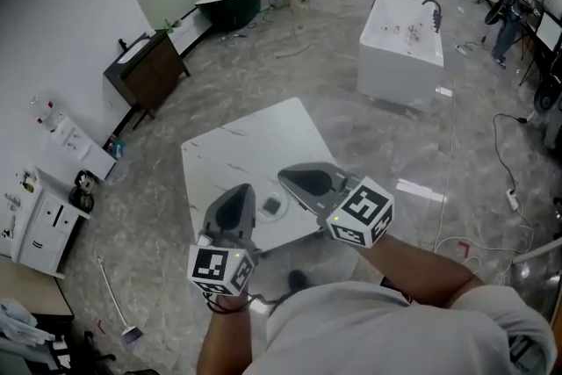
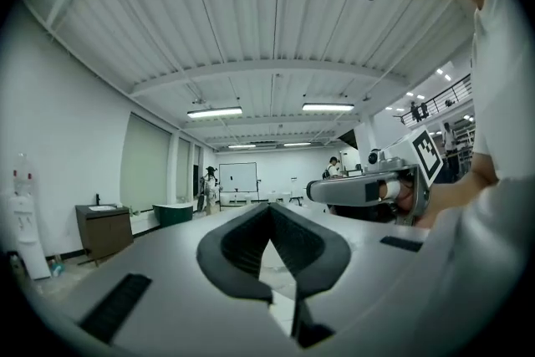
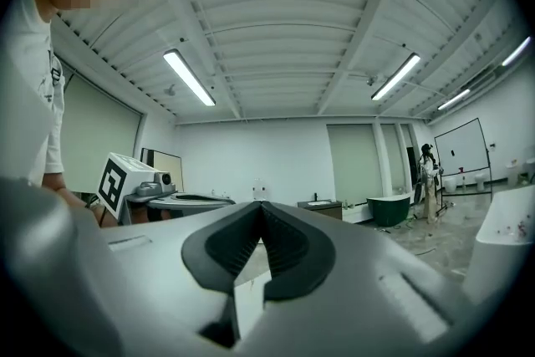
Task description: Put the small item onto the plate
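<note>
Below, only your head view shows the small grey square item (image 1: 272,206). It lies on the white marble-veined tabletop (image 1: 230,155), seen between your left gripper (image 1: 239,191) and right gripper (image 1: 288,177). Both jaws are closed on nothing. The gripper views look up at long ceiling lights (image 3: 188,78), and each cube (image 1: 362,212) bears black-and-white square markers.

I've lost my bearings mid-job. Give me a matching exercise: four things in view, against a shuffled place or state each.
1 white bathtub
2 dark cabinet
3 white table
4 right gripper

a against the left wall
b middle of the head view
c jaws together, nothing between
d freestanding, upper right

Pairs: 1-d, 2-a, 3-b, 4-c
</note>
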